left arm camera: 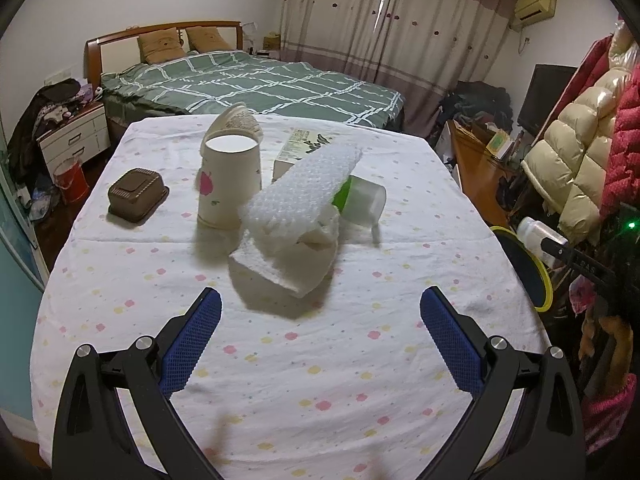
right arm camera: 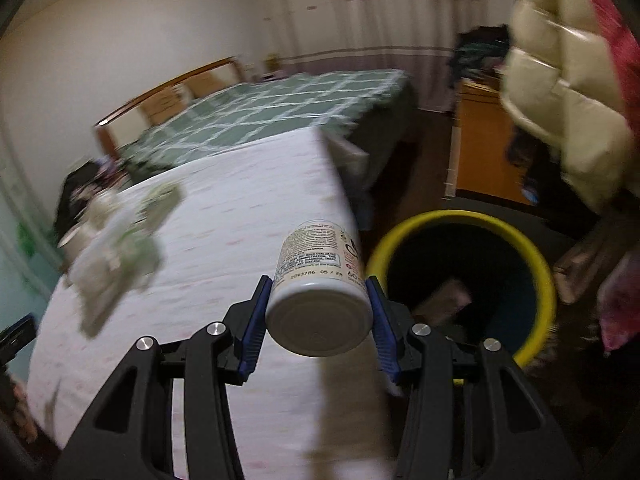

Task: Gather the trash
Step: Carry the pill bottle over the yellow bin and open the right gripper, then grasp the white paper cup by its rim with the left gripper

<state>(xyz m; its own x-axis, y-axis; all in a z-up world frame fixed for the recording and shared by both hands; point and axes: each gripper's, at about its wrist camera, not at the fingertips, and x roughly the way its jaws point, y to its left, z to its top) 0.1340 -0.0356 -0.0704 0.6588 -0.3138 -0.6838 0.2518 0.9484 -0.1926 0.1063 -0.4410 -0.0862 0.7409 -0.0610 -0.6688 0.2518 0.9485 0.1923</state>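
White plastic pill bottle (right arm camera: 320,292), long axis forward, clamped in right gripper (right arm camera: 320,312), seemingly just left of yellow-rimmed bin (right arm camera: 540,280); left gripper (left arm camera: 320,336) jaws apart, empty.

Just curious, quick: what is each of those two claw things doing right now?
Left gripper: open, holding nothing, above the table.
Right gripper: closed on a white bottle, beside the yellow-rimmed bin.

Bedroom, walls off-white. Bed (left arm camera: 256,80): wooden headboard, green quilt with white grid, two tan pillows (left arm camera: 160,44). Full-length curtains (left arm camera: 384,28) drawn along far wall; thin strip of daylight at the gap. Air conditioner (left arm camera: 535,4) mounted high at right. White nightstand (left arm camera: 76,136) at left. Floor dark wood. Counter (left arm camera: 280,360) covered with white dotted cloth.
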